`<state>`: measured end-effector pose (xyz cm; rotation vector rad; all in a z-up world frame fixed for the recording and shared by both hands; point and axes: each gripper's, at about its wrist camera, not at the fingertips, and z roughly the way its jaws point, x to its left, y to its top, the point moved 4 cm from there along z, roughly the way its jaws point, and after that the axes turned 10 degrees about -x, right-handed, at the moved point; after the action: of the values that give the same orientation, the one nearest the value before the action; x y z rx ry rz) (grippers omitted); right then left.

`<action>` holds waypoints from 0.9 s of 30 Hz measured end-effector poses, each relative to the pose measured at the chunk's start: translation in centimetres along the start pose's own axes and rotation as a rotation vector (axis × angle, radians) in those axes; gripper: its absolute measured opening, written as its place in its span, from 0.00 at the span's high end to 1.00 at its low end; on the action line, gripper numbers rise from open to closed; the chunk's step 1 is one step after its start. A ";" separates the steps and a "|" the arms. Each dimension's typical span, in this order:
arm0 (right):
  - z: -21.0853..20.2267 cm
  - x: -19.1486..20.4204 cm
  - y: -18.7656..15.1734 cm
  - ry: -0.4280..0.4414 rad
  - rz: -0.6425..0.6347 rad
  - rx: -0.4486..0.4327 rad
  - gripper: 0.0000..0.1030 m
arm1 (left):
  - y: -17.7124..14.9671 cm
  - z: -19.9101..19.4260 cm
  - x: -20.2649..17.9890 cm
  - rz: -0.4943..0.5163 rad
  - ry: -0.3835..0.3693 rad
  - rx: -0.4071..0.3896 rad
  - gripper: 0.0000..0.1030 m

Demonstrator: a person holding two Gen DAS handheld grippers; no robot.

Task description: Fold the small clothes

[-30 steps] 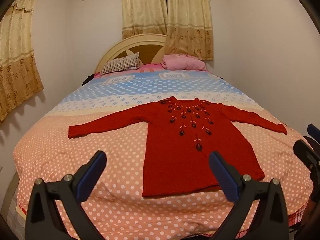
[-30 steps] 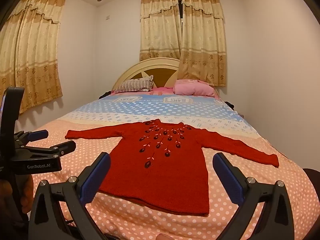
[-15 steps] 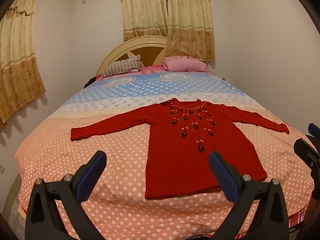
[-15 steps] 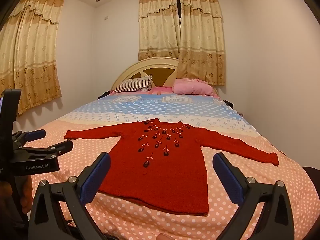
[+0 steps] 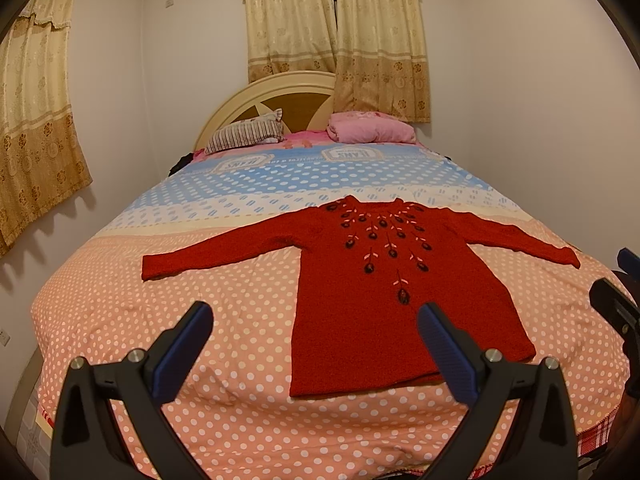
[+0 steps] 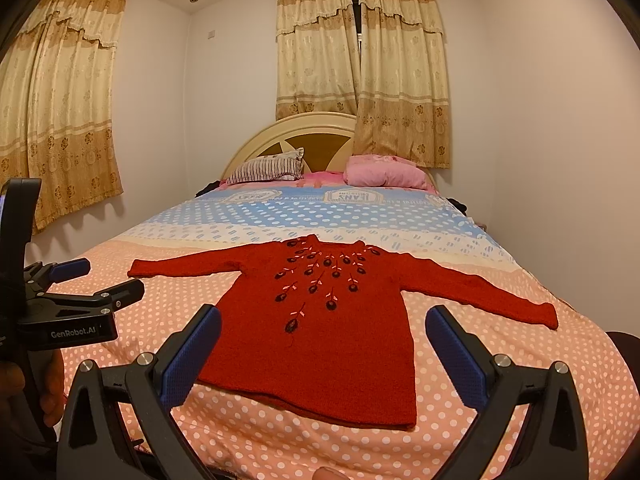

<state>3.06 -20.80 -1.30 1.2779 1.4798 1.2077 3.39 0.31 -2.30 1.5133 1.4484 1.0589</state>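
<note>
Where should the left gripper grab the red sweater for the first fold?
Likely the left sleeve's cuff. The red sweater lies flat, face up, with both sleeves spread wide on the bed. The left gripper is open; come in low from the bed's left side, pinching the cuff edge.

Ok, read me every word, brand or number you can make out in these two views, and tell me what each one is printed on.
"GenRobot.AI": white lettering on the black body of the left tongs, seen in the right wrist view.
"JEANS": large word, upside down, in the badge prints on the blue dotted band of the polka-dot bedspread; the smaller lettering around it is too blurred to read.
The red knitted sweater carries only embroidered flowers, no text.
</note>
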 end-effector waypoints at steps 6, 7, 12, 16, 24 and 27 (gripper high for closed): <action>0.0 0.0 -0.1 0.002 0.000 0.002 0.01 | 0.0 0.0 0.0 -0.001 0.000 -0.001 0.00; 0.0 0.0 -0.1 0.001 0.001 0.002 0.01 | 0.0 0.0 0.0 -0.001 -0.001 0.000 0.00; 0.0 0.0 -0.1 0.001 0.001 0.001 0.01 | 0.0 0.0 0.0 0.000 -0.001 0.003 0.00; 0.0 0.1 -0.3 0.004 -0.001 0.004 0.01 | -0.1 0.2 0.0 -0.002 -0.001 0.008 0.00; 0.3 0.5 -0.8 0.009 -0.004 0.007 0.01 | -0.3 0.3 -0.1 -0.009 0.000 0.011 0.00; 0.3 0.4 -0.8 0.011 -0.002 0.009 0.01 | -0.3 0.3 -0.1 -0.010 0.000 0.012 0.00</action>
<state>3.12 -20.38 -2.14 1.2773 1.4952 1.2095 3.61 0.28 -2.71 1.5125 1.4632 1.0463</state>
